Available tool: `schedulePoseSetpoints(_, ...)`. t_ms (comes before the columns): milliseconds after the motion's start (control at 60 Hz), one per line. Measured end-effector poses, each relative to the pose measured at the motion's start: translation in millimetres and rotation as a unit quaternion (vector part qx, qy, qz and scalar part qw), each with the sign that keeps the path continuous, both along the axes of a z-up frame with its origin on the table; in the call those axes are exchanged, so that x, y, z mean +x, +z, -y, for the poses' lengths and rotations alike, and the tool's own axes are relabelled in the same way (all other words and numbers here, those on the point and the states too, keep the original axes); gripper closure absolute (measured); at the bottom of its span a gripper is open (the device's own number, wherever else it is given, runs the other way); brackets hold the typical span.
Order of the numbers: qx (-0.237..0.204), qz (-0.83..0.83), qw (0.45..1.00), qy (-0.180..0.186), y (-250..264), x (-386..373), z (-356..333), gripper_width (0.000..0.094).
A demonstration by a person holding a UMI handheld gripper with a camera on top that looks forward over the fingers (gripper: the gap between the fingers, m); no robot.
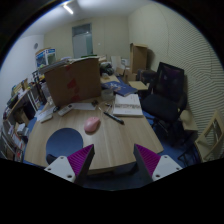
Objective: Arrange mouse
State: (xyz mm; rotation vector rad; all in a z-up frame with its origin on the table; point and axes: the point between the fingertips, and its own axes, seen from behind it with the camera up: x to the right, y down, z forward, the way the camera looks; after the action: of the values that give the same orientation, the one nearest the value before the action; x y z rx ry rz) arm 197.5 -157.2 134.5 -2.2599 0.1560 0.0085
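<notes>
Two fingers [113, 160] hang spread and empty over the bench [115, 140], a pink mouse [93, 125] at eleven o'clock ahead, right of a blue mousepad [63, 141].

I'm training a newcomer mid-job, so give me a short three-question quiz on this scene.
1. True or false: the gripper holds the mouse.
2. What does the mouse lie on? A) blue pad B) bare table C) box
3. The mouse lies ____ the fingers.

Key: 1 false, the fingers are open and empty; 2 B, just beside the pad; 3 beyond.
</notes>
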Motion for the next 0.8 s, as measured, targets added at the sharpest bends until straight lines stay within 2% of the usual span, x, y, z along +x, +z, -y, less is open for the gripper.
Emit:
schedulePoseSetpoints(183,0.002,-0.017,0.999,0.027,-7.9,-13.9,-20.8,0.0115)
schedulePoseSetpoints(333,0.001,-0.028,0.997,0.075,-29.8,-37.5,-50.9,0.0116)
schedulePoseSetpoints(483,-0.007,-0.040,0.991,0.127,-73.3,-72.8,-93.0,0.0117)
schedulePoseSetpoints(683,-0.002,-0.027,0.987,0.158,-116.7,-102.2,-152.2,0.0115)
schedulePoseSetpoints(800,-0.006,-0.017,0.987,0.159,-137.4,-113.5,-181.6,0.0117)
